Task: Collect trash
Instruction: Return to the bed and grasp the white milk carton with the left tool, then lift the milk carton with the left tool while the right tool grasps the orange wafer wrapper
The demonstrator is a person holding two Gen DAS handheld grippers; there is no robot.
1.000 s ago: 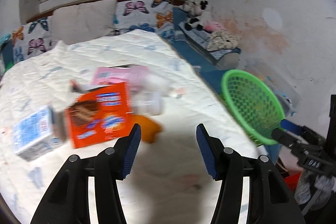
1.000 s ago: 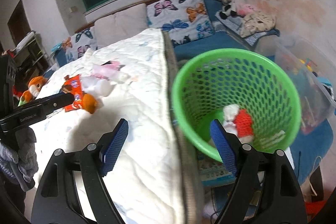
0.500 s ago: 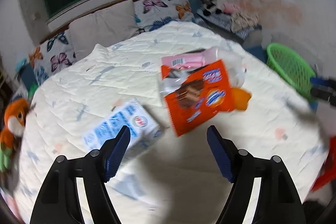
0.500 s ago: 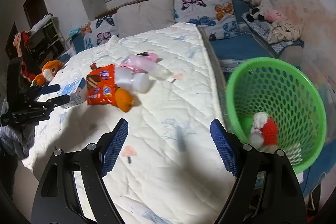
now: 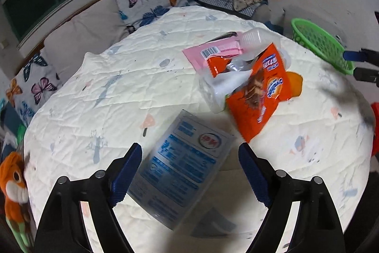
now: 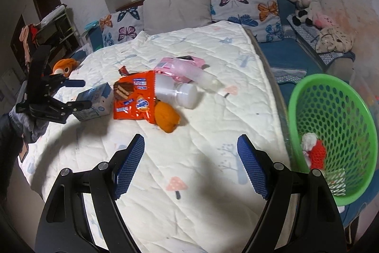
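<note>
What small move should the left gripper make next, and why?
Probably lower the left gripper around the blue-and-white carton and close. Its fingers are opening, the carton lies on the white quilt between them, and neither blue pad touches it yet.

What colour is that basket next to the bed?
The basket is bright green mesh plastic, seen best in the right wrist view.

Butterfly pillows point(image 6: 244, 8) line the headboard; an orange plush toy point(image 6: 65, 65) lies bedside.

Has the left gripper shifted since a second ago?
Yes. The left gripper swung away from the green basket, across the bed to the blue carton, jaws opening.
</note>
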